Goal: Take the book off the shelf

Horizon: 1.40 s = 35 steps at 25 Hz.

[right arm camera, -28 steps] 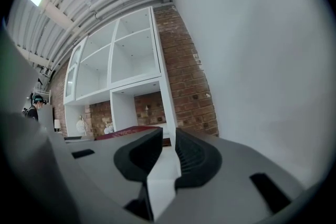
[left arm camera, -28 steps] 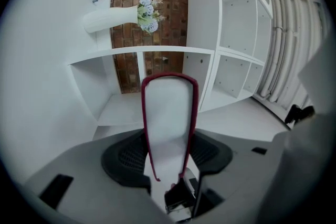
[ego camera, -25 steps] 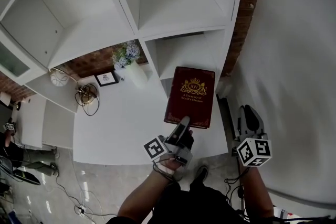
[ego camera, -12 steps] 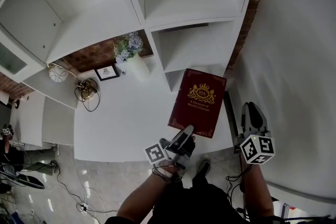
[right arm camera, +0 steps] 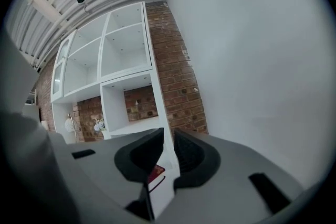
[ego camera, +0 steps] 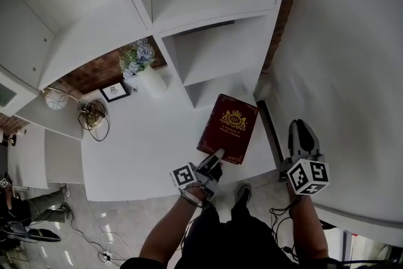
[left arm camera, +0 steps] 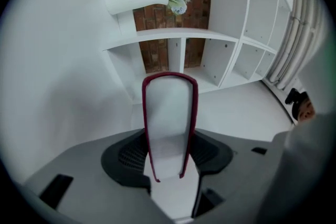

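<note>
Left gripper [ego camera: 218, 153] clamps the book [ego camera: 230, 126] by its near edge — long axis points away, toward the shelf [ego camera: 208, 53]. Right gripper [ego camera: 301, 128], jaws narrow and empty, hangs apart on the right.

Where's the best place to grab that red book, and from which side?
The near short edge, approached from the person's side, one jaw on each cover: the red book is thin through its thickness but far too wide across its face. The left gripper holds it exactly so.

We see a white cubby shelf [ego camera: 189, 3] against a red brick wall [ego camera: 101, 72], a plain white wall [ego camera: 352, 41] to its right, and a pale glossy floor [ego camera: 113, 217], possibly tiled, below the white tabletop [ego camera: 138, 154].
</note>
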{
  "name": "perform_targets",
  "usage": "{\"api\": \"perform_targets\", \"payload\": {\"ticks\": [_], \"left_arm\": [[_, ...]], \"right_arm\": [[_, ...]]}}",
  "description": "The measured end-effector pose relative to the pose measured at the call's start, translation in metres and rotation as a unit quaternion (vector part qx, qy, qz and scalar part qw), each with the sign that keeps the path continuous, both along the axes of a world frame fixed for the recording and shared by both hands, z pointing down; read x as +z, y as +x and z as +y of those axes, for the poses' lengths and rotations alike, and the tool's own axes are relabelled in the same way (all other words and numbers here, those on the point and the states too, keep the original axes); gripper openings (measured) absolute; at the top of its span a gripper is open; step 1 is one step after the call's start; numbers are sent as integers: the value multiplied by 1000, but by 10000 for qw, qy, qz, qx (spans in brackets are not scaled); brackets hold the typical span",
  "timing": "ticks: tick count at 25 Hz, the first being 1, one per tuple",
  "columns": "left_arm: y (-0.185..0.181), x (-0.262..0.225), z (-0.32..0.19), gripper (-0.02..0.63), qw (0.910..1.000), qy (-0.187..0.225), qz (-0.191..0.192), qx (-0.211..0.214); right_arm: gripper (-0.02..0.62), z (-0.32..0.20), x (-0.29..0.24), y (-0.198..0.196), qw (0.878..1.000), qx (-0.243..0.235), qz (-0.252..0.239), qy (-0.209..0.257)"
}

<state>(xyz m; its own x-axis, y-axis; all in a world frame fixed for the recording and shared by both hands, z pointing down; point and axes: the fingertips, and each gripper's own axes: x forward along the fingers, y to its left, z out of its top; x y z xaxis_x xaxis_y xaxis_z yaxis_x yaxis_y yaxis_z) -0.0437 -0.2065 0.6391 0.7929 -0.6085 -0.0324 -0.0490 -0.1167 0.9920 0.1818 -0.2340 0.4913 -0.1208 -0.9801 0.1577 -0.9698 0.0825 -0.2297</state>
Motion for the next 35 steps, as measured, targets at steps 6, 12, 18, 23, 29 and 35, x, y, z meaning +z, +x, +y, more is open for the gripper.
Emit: {"api": "perform_targets", "payload": {"ticks": [6, 12, 18, 23, 29, 35], "left_arm": [[9, 31, -8, 230, 9993, -338, -97, 153], [15, 57, -12, 230, 9980, -437, -315, 330], [16, 72, -13, 232, 9965, -671, -294, 390], [16, 77, -11, 235, 9949, -852, -241, 486], [12, 96, -12, 238, 9858, -1477, -662, 451], [5, 106, -16, 262, 9776, -1627, -1256, 462]], "right_arm": [[60, 4, 12, 12, 9997, 205, -7, -133], [54, 0, 28, 15, 9991, 297, -109, -298], [52, -9, 47, 8, 9980, 264, -324, -466], [49, -17, 56, -2, 9973, 197, -449, -545], [44, -23, 55, -15, 9975, 61, -471, -515], [44, -26, 50, -21, 9978, -16, -478, -455]]}}
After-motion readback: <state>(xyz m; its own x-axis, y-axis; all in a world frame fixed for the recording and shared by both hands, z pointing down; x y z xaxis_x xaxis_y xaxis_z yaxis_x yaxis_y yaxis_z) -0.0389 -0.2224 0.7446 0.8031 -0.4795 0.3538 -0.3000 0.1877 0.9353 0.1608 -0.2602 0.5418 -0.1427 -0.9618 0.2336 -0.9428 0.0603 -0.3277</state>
